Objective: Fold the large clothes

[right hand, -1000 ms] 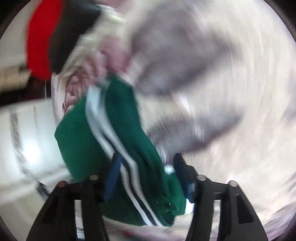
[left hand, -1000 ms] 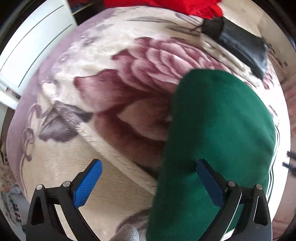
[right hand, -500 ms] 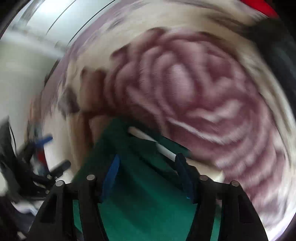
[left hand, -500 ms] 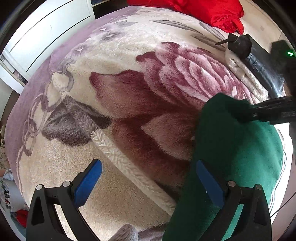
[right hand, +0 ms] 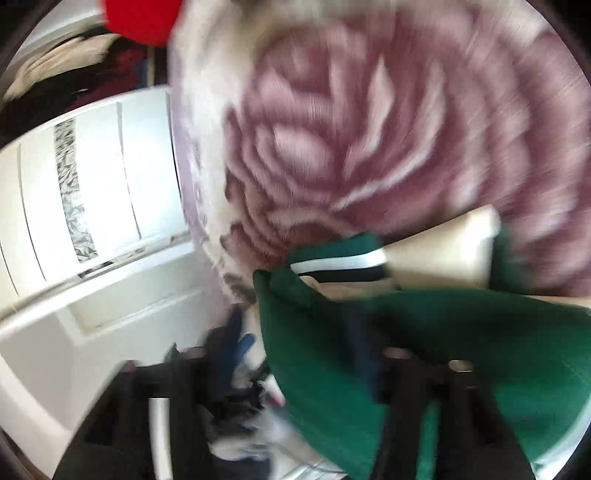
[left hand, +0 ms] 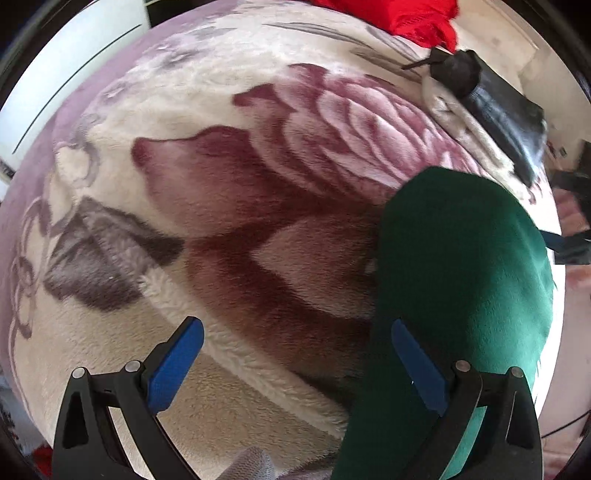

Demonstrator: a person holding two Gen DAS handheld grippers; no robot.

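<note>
Right gripper (right hand: 291, 369) has just been opening (blurred, grip unclear); left gripper (left hand: 295, 365) gapes, empty. Garment (left hand: 461, 280) laid; next, regrasp.

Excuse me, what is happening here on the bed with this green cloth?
A person holding a gripper in each hand is folding a green garment on a flowered blanket. The left gripper hangs open above the blanket, its right finger over the garment's edge, gripping nothing. The right gripper is badly blurred; its jaws have just been opening, with green fabric lying over one finger. A red cloth and a dark garment lie at the far side.
</note>
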